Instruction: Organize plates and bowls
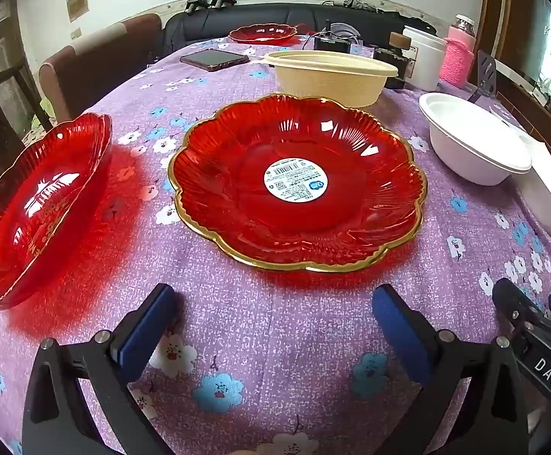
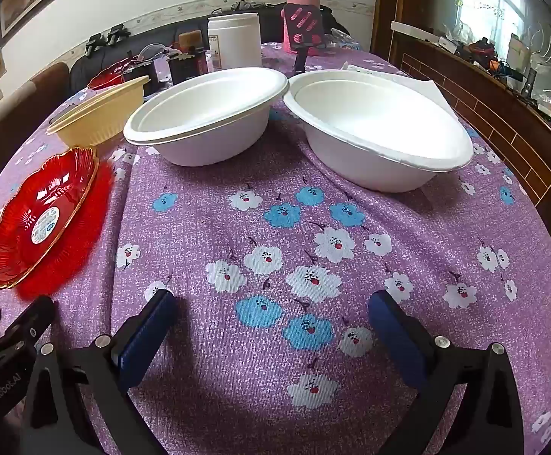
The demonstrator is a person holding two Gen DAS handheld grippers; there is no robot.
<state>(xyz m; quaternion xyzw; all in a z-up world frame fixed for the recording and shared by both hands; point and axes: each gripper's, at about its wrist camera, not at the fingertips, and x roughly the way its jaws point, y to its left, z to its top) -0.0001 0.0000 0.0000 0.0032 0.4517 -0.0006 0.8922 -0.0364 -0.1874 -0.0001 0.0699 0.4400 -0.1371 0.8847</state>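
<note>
In the left wrist view a red gold-rimmed plate (image 1: 298,185) with a round white sticker lies straight ahead of my open, empty left gripper (image 1: 275,307). A second red plate (image 1: 36,208) sits at the left, a third (image 1: 262,33) at the far end. A cream bowl (image 1: 330,76) stands behind the middle plate, a white bowl (image 1: 472,140) to its right. In the right wrist view my right gripper (image 2: 271,311) is open and empty above the cloth, with two white bowls (image 2: 207,117) (image 2: 377,129) ahead; the cream bowl (image 2: 97,117) and sticker plate (image 2: 44,216) are left.
A purple flowered cloth (image 2: 275,227) covers the table. At the far end stand a white tub (image 2: 233,41), a pink-sleeved jar (image 2: 303,11), a black spatula (image 2: 302,34), a phone (image 1: 214,59) and dark gadgets. Chairs (image 1: 97,60) stand left, a sideboard (image 2: 503,106) right.
</note>
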